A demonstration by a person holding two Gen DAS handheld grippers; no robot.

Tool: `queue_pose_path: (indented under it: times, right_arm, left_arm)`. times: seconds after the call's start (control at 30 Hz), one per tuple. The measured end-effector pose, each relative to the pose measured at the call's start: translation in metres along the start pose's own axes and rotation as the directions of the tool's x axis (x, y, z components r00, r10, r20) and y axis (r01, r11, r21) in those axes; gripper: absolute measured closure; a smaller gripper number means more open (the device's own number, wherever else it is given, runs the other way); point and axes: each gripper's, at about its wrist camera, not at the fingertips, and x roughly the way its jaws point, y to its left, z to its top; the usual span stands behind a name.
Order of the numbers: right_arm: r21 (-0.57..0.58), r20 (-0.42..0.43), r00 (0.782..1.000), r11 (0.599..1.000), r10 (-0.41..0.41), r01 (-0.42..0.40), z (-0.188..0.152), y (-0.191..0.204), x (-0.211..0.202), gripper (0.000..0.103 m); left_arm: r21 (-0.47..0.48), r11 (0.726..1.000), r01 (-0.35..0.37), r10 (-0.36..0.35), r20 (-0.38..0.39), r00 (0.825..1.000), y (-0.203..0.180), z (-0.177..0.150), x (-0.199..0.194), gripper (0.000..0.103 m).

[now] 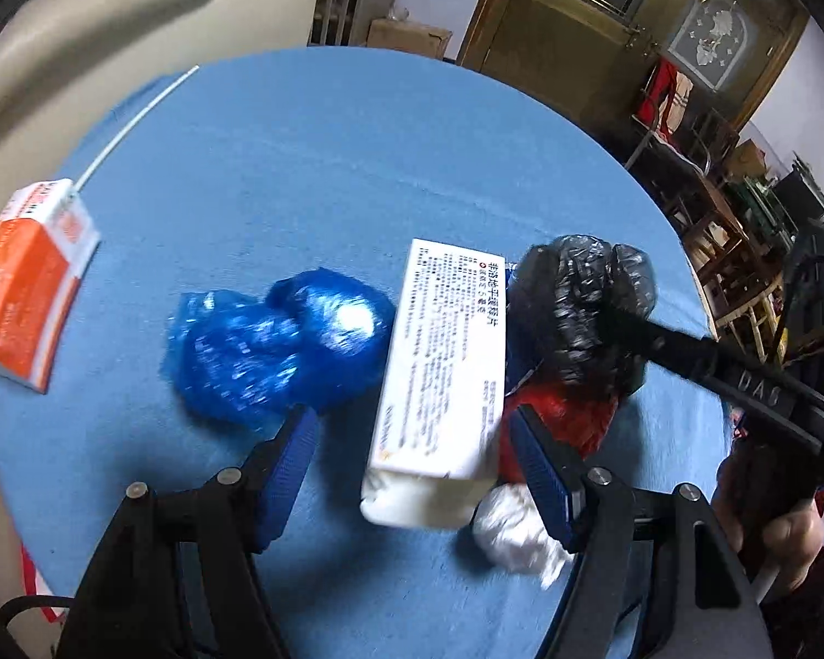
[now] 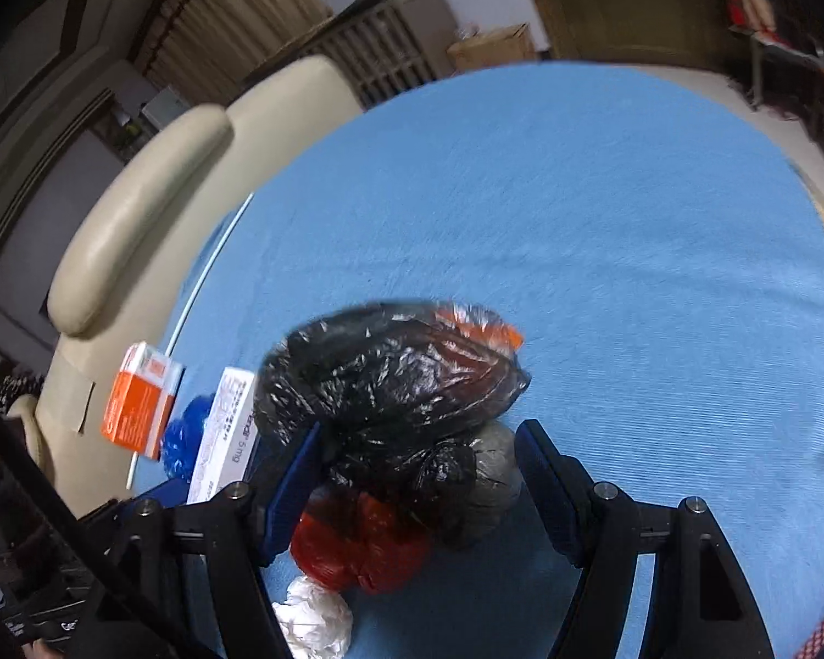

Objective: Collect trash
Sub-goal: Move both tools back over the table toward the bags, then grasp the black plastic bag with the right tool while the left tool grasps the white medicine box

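Between the jaws of the left gripper (image 1: 412, 439) we see the white carton (image 1: 439, 368) lying on the blue tabletop (image 1: 329, 165); jaws apart, no pad pressing on it. Left of the left-hand jaw sits the blue bag wad (image 1: 280, 340); by the right-hand jaw, the red bag wad (image 1: 571, 417) and the white tissue ball (image 1: 513, 532). Far off to the left, the orange box (image 1: 24, 296) at the tabletop edge.

Right gripper (image 2: 417, 472): jaws also apart, straddling the black bag bundle (image 2: 390, 379), not clamped that we can tell. Red wad and tissue lie nearer the camera than its jaws.

Risks, as we judge them:
- The two grippers are working close together; closing in at once could knock one against the other.
- Slick, puffy film may squeeze out of the jaws, or only a fold gets caught.
- The carton is wide; a skewed pinch could spin it or shove it into the blue wad.
- The orange box is near the edge and could go over if bumped.

Writing: carton has dense Chinese print, medicine-style, too blurred to read; "5 mg" shows in the right view. "DAS" is embossed on the right gripper's body. Orange box text unreadable.
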Motion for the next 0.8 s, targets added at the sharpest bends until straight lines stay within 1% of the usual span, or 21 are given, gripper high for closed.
queue_pose_path:
  times: [0.03,0.07,0.1,0.13,0.17,0.2,0.27,0.33,0.47,0.53,0.6,0.67,0.7,0.73,0.77,0.8]
  right_arm:
    - [0.006,-0.025,1.000,1.000,0.012,-0.012,0.000,-0.001,0.006,0.030]
    - [0.012,-0.030,0.999,1.000,0.015,-0.015,0.000,-0.002,0.007,0.036]
    - [0.013,-0.030,0.999,1.000,0.018,-0.018,-0.001,-0.002,0.008,0.038]
    - [0.011,-0.025,0.999,1.000,0.026,-0.026,-0.002,-0.002,0.007,0.043]
    - [0.012,-0.019,0.999,0.999,0.033,-0.033,-0.003,-0.003,0.005,0.048]
    - [0.018,-0.015,0.999,0.999,0.037,-0.037,-0.006,-0.005,0.002,0.050]
    - [0.032,-0.004,0.999,0.998,0.045,-0.045,-0.009,-0.008,-0.003,0.060]
    - [0.059,0.011,0.998,0.997,0.056,-0.056,-0.014,-0.014,-0.012,0.070]
    - [0.083,0.034,0.997,0.994,0.070,-0.073,-0.023,-0.025,-0.027,0.070]
    - [0.100,0.042,0.996,0.992,0.075,-0.079,-0.030,-0.031,-0.033,0.070]
    - [0.113,0.043,0.996,0.990,0.075,-0.080,-0.036,-0.036,-0.038,0.070]
    - [0.117,0.046,0.996,0.990,0.072,-0.077,-0.039,-0.037,-0.042,0.066]
    - [0.120,0.049,0.994,0.988,0.096,-0.101,-0.039,-0.036,-0.044,0.063]
    - [0.132,0.056,0.990,0.982,0.129,-0.135,-0.037,-0.035,-0.048,0.035]
    - [0.145,0.074,0.988,0.979,0.135,-0.144,-0.035,-0.033,-0.050,0.012]
    - [0.148,0.110,0.985,0.978,0.130,-0.146,-0.031,-0.030,-0.052,0.012]
  left_arm:
    - [-0.005,1.000,0.004,-0.004,-0.005,1.000,0.000,0.000,0.003,0.031]
    - [-0.011,1.000,0.009,-0.009,-0.009,1.000,0.002,0.001,0.006,0.041]
    - [-0.016,1.000,0.015,-0.015,-0.017,1.000,0.002,0.001,0.008,0.049]
    - [-0.024,0.999,0.030,-0.031,-0.029,0.999,0.004,0.000,0.011,0.052]
    - [-0.033,0.999,0.040,-0.041,-0.027,0.999,0.007,0.000,0.012,0.053]
    - [-0.035,0.999,0.041,-0.042,-0.019,0.999,0.008,-0.001,0.010,0.053]
    - [-0.024,0.999,0.034,-0.034,-0.010,0.999,0.008,-0.006,0.007,0.053]
    - [-0.025,0.999,0.045,-0.045,-0.002,0.999,0.011,-0.012,0.000,0.053]
    - [-0.013,0.999,0.053,-0.052,0.028,0.998,0.017,-0.026,-0.018,0.053]
    - [-0.009,0.997,0.070,-0.070,0.035,0.997,0.020,-0.036,-0.027,0.053]
    - [0.002,0.998,0.065,-0.065,0.043,0.997,0.027,-0.045,-0.035,0.053]
    - [0.010,0.998,0.058,-0.059,0.055,0.997,0.029,-0.055,-0.045,0.053]
    - [0.008,0.998,0.062,-0.063,0.059,0.996,0.031,-0.060,-0.048,0.053]
    - [0.006,0.998,0.066,-0.067,0.063,0.996,0.033,-0.065,-0.052,0.053]
    - [0.005,0.998,0.066,-0.067,0.065,0.996,0.035,-0.066,-0.054,0.053]
    - [0.004,0.998,0.061,-0.061,0.068,0.996,0.033,-0.070,-0.057,0.053]
